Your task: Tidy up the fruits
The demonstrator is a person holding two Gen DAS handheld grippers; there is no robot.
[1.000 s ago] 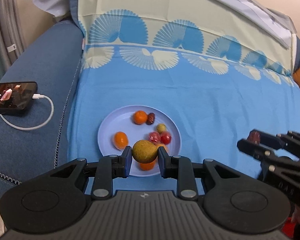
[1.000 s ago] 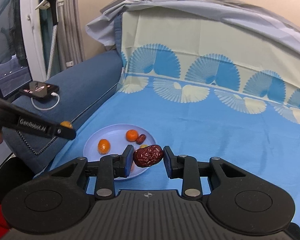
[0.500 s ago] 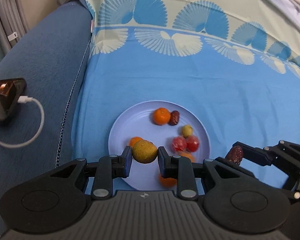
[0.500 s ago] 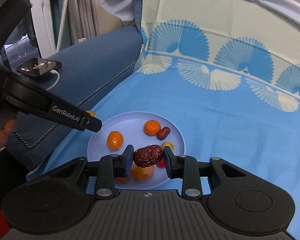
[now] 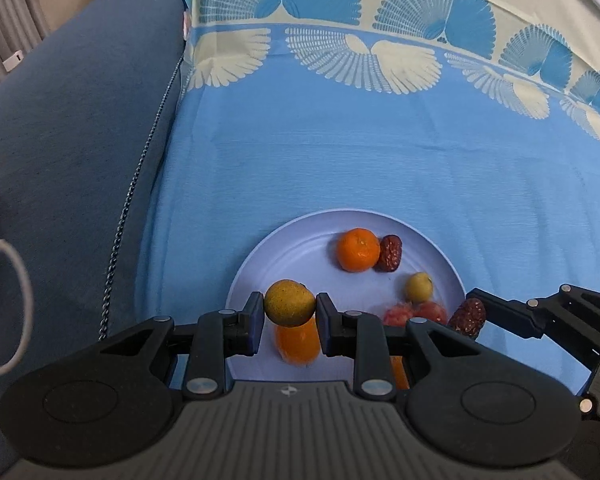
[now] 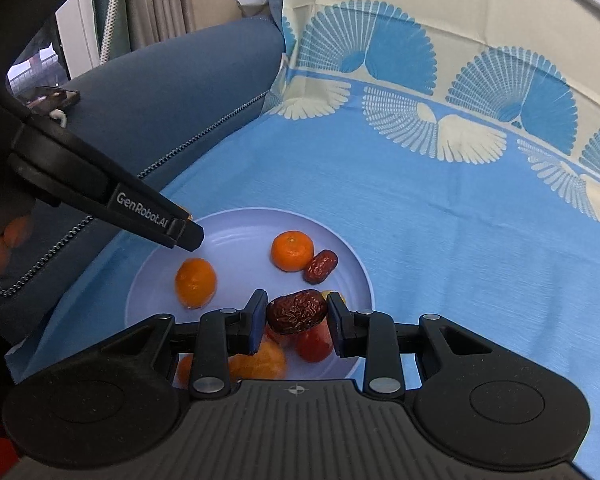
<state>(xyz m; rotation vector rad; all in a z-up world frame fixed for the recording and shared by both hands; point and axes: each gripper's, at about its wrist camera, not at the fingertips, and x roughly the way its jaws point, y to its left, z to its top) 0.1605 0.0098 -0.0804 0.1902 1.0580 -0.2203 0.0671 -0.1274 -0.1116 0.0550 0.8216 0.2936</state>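
Between the pads of my left hand-held gripper [image 5: 289, 312] I record a round yellow-green fruit [image 5: 289, 303], pinched from both sides and held above the near part of the plate [image 5: 260, 264]. An elongated orange fruit [image 5: 297, 343] lies on the plate directly beneath it.

My right hand-held gripper [image 6: 296, 316] is pinching a wrinkled red date [image 6: 297, 311], long axis running across from pad to pad, above the plate's near right portion [image 6: 356, 276].

Legible writing: "GenRobot.AI" in white on the side of the left unit's finger [image 6: 148, 210], seen from the right wrist camera. No other text is readable.

Ahead of both grippers on the plate: a round mandarin [image 5: 357, 249] with a second date [image 5: 390, 253] touching its right side, that date's long axis pointing away from me and slightly left. Nearer lie a small yellow fruit [image 5: 419, 287] and red fruits [image 5: 431, 311], partly hidden.

The plate rests on a blue fan-patterned sheet [image 5: 360, 152]. Left of my left gripper, a white cable [image 5: 20, 344] lies on the dark blue sofa arm [image 5: 60, 152]; a phone [image 6: 54, 98] rests there too.
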